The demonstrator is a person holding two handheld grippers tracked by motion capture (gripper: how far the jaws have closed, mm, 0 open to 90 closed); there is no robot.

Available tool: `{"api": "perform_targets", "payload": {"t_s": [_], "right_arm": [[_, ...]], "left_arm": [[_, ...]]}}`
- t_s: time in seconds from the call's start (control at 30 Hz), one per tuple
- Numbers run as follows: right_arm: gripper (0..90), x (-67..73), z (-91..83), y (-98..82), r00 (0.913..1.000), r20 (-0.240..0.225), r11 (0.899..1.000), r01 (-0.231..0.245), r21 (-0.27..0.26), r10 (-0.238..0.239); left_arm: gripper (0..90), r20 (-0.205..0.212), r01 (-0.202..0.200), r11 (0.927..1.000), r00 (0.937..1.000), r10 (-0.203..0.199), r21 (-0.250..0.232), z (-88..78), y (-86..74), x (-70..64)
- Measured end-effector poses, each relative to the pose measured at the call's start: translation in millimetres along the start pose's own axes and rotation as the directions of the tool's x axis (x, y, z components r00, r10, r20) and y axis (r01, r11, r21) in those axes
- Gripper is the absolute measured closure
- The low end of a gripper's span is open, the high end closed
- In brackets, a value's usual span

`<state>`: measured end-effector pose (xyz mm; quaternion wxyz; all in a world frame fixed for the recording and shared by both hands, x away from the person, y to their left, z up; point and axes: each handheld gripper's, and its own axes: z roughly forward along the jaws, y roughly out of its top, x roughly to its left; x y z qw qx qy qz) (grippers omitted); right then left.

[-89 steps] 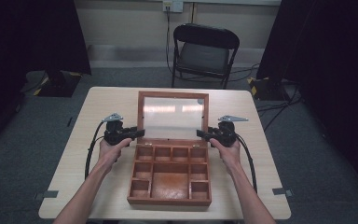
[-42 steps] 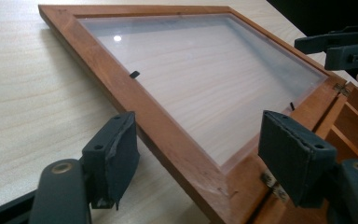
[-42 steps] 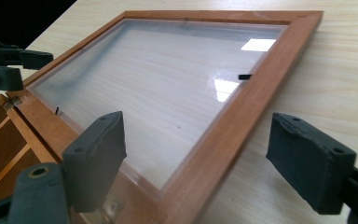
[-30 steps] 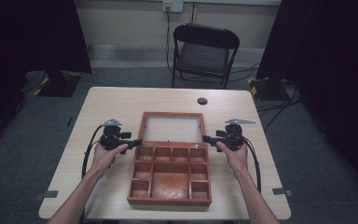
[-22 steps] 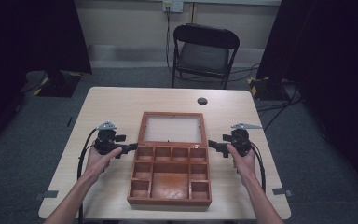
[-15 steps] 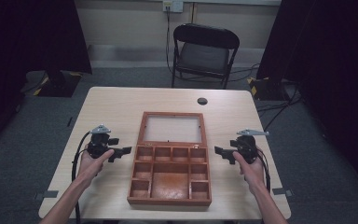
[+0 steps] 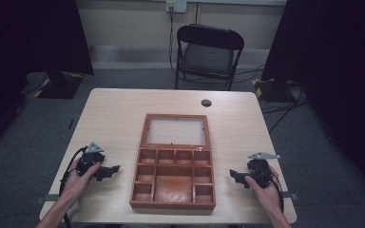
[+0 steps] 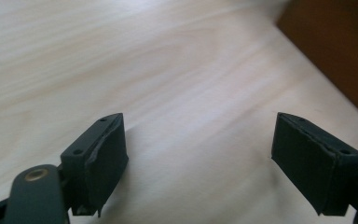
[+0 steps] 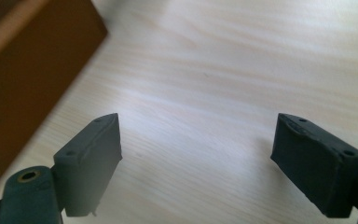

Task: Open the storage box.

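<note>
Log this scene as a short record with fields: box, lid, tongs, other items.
box: brown wooden compartmented box, centre of the light wooden table, compartments look empty
lid: glass-paned lid, lying open flat behind the box
left tongs: open, nothing between the jaws, left of box
right tongs: open, nothing between the jaws, right of box
other: small black round thing near far edge

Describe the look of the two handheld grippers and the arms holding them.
Both are black. The left gripper and right gripper each carry a grey three-cornered plate on top and trail a black cable. Up close, the jaws are two dark, blocky pads with small screw holes, and a brass-coloured rivet shows on one arm. The forearms are bare, no sleeves in sight.
</note>
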<state>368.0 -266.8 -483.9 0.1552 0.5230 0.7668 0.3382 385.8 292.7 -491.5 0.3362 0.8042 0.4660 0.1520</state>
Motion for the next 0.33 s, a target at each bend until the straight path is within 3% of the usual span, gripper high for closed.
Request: {"api": "perform_targets", "payload": {"t_s": [0.03, 0.1, 0.17, 0.23, 0.33], "right_arm": [[13.9, -1.7, 3.7, -2.3, 0.9999, 0.014, 1.0, 0.0, 0.018, 0.0], [14.2, -2.7, 6.7, -3.9, 0.9964, 0.076, 0.999, 0.036, 0.007, -0.036], [12.3, -3.6, 9.0, -6.4, 0.9922, 0.112, 0.998, 0.057, -0.017, -0.054], [8.0, -6.5, 12.0, -10.4, 0.9919, 0.113, 0.996, 0.064, -0.057, -0.058], [7.9, -6.0, 11.5, -10.8, 0.9912, 0.122, 0.997, 0.059, -0.056, -0.052]], "left_arm": [[17.5, -0.015, 0.002, 0.9999, 0.9999, -0.002, -0.011, 1.1, -1.4, -0.6], [16.3, -0.048, -0.029, 0.9993, 0.9984, 0.028, -0.023, 3.7, -3.5, -4.2], [13.6, -0.062, -0.037, 0.998, 0.9975, 0.034, -0.051, 6.0, -6.4, -4.9], [10.2, -0.068, -0.035, 0.9972, 0.9972, 0.03, -0.066, 7.1, -8.4, -3.6], [9.1, -0.071, -0.034, 0.9973, 0.9971, 0.029, -0.065, 7.1, -8.4, -3.7]]}}
